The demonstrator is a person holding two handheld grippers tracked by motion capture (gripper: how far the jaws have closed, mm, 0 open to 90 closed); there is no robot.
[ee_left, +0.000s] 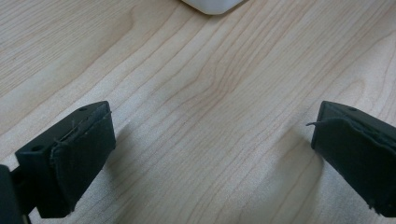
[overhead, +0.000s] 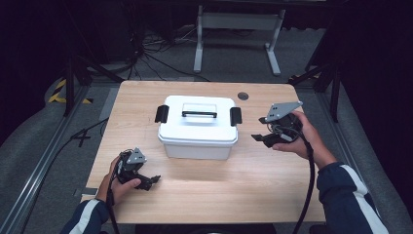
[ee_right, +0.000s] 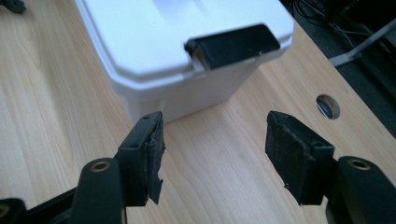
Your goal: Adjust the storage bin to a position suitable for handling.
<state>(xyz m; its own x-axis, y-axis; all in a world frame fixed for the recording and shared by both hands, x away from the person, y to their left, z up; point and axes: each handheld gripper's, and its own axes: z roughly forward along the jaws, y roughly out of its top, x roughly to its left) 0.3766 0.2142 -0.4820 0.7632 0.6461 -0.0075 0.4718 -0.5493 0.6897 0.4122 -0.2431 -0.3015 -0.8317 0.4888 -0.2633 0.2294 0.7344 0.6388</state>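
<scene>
A white lidded storage box (overhead: 198, 127) with a black carry handle (overhead: 199, 114) and a black latch at each end stands in the middle of the wooden table (overhead: 204, 195). My right gripper (overhead: 259, 129) hovers just right of the box, held above the table with its jaws open and empty. In the right gripper view my right gripper (ee_right: 217, 135) points toward the box's right end, with the right latch (ee_right: 233, 44) a little ahead. My left gripper (overhead: 152, 182) rests low near the front left of the table, and in its own view my left gripper (ee_left: 215, 126) stands wide open over bare wood, a corner of the box (ee_left: 212, 5) far ahead.
A round cable hole (overhead: 243, 96) sits in the tabletop behind and to the right of the box. Beyond the table's far edge are floor cables (overhead: 146, 53) and a white metal stand (overhead: 238, 34). Bare wood lies in front of the box.
</scene>
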